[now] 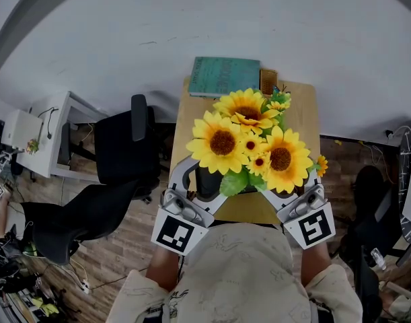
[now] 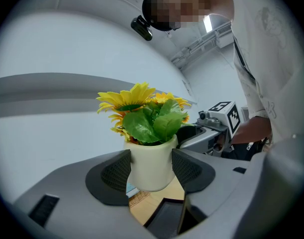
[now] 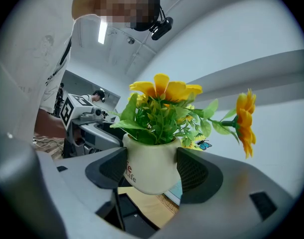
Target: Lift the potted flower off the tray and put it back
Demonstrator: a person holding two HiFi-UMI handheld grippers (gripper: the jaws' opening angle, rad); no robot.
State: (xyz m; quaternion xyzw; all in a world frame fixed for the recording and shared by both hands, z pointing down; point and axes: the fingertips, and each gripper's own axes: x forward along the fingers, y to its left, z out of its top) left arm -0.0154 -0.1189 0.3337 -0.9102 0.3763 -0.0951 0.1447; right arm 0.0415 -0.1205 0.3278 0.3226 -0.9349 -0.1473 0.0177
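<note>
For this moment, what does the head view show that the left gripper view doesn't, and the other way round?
Only the head view: the black chairs and white desk beside the table, and the sunflowers seen face-on from above, covering the pot. Only the left gripper view: the cream pot clamped between the left tool's jaws, its base in the air. Both: the sunflowers and the right tool with its marker cube.

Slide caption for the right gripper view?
Right tool grips the white pot of sunflowers above the wooden table.
</note>
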